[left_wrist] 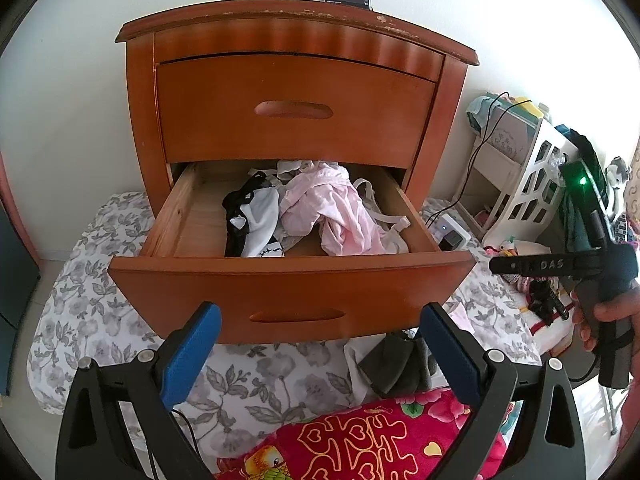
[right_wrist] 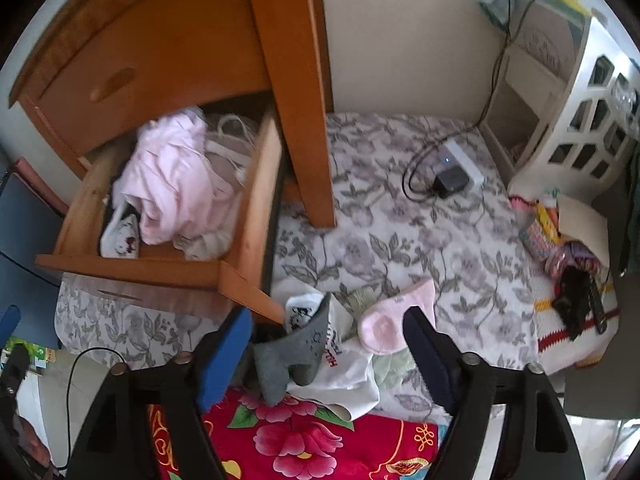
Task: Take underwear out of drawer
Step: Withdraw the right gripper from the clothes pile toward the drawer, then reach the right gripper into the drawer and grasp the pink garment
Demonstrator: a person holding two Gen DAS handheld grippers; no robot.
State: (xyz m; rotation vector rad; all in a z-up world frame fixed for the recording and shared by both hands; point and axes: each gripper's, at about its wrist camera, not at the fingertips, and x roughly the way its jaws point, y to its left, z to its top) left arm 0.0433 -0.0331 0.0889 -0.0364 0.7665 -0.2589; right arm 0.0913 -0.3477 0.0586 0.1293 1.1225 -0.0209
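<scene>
While the curved orange wooden drawer (left_wrist: 292,280) stands pulled out, crumpled pink underwear (left_wrist: 336,212) lies inside. Left gripper (left_wrist: 320,344) gapes empty before it. Right gripper (right_wrist: 328,348) also spread, empty.

The nightstand (left_wrist: 296,120) is orange-brown wood, and its open drawer (left_wrist: 288,284) shows paler wood inside. In the drawer lie a pale pink garment (left_wrist: 340,212) and black-and-white underwear (left_wrist: 256,216). Under the nightstand, the sheet (left_wrist: 92,300) is white with grey flowers and leaves. In front of the drawer, the blanket (left_wrist: 360,440) is red with pink flowers and gold figures. Both grippers carry blue pads (left_wrist: 192,356).
</scene>
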